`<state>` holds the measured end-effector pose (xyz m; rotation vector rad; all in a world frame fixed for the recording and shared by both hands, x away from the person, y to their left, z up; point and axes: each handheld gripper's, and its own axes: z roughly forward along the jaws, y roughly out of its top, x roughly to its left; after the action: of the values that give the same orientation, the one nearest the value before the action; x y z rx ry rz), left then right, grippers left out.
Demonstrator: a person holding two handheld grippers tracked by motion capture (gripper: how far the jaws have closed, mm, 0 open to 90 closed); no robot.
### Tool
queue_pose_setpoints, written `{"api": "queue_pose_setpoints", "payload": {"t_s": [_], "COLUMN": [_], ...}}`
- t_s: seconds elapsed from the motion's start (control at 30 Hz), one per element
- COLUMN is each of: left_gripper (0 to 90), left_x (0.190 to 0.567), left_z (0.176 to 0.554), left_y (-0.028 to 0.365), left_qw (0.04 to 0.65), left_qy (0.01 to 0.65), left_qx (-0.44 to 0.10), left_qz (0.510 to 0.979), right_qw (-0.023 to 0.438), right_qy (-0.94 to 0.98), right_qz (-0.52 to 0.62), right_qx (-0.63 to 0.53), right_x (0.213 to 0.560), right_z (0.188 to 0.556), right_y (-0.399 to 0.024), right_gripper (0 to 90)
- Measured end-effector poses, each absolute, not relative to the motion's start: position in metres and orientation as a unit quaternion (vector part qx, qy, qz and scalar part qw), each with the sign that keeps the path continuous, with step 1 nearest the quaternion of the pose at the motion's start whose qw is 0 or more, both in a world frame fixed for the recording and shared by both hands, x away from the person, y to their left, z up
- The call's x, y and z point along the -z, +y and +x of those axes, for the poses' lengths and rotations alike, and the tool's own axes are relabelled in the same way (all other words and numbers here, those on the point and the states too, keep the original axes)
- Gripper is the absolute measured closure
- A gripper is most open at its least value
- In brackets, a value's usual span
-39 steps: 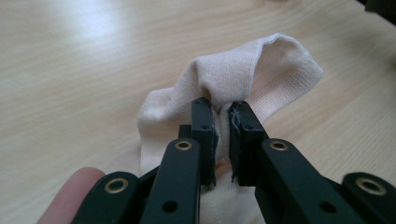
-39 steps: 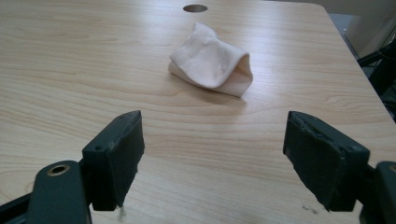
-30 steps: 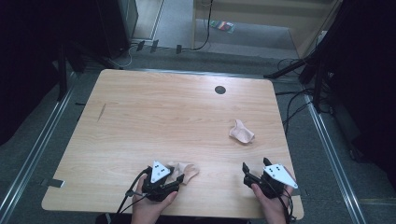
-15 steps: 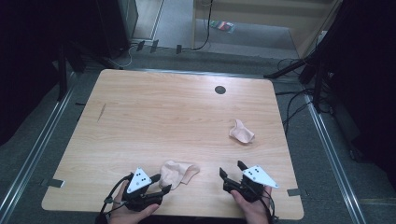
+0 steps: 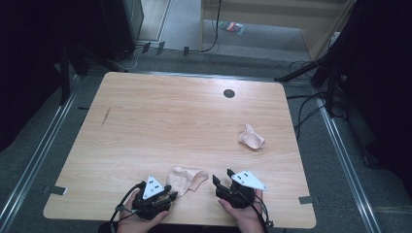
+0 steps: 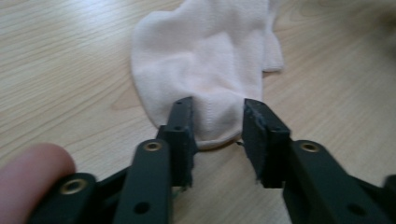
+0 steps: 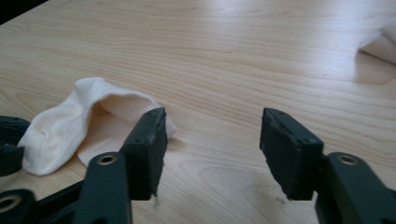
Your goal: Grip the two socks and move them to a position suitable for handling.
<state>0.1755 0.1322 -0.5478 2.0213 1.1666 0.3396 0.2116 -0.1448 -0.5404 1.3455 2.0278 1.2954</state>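
Observation:
A pale pink sock (image 5: 184, 178) lies flat near the table's front edge. My left gripper (image 5: 169, 193) sits at its left end. In the left gripper view the sock's rounded end (image 6: 210, 51) lies between the jaws of this gripper (image 6: 218, 102), which have just been closing; a gap still shows beside the pads. My right gripper (image 5: 222, 177) is just right of the sock. Its jaws (image 7: 212, 114) have just been closing and stand apart over bare wood, with the sock's open cuff (image 7: 60, 126) to their left. A second, crumpled sock (image 5: 251, 138) lies farther right.
The light wooden table (image 5: 170, 121) has a dark round hole (image 5: 229, 93) near its far edge. The second sock's edge (image 7: 380, 44) shows at the top right of the right gripper view. A fingertip (image 6: 32, 163) rests beside the left gripper's body. Dark floor and cables surround the table.
The left gripper has drawn back toward the front left, uncovering the near sock. The right gripper has slid left along the front edge to just beside that sock.

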Motion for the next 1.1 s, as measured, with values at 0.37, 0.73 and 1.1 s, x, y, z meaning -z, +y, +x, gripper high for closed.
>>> {"api": "queue_pose_setpoints", "payload": {"t_s": [0.37,0.73,1.1], "left_gripper": [89.2,89.5,89.6], "left_x": [0.549,0.542,0.53], "left_z": [0.182,0.183,0.186], "left_y": [0.136,0.146,0.157], "left_qw": [0.387,0.423,0.471], "left_qy": [0.463,0.465,0.453], "left_qx": [-0.129,-0.128,-0.112], "left_qz": [0.787,0.767,0.748], "right_qw": [0.146,0.127,0.098], "right_qy": [0.745,0.763,0.765], "right_qz": [0.457,0.465,0.433], "right_qx": [-0.464,-0.431,-0.467], "right_x": [0.547,0.553,0.545], "right_z": [0.22,0.231,0.229], "right_y": [-0.122,-0.104,-0.115], "right_gripper": [50.5,59.8,88.9]}}
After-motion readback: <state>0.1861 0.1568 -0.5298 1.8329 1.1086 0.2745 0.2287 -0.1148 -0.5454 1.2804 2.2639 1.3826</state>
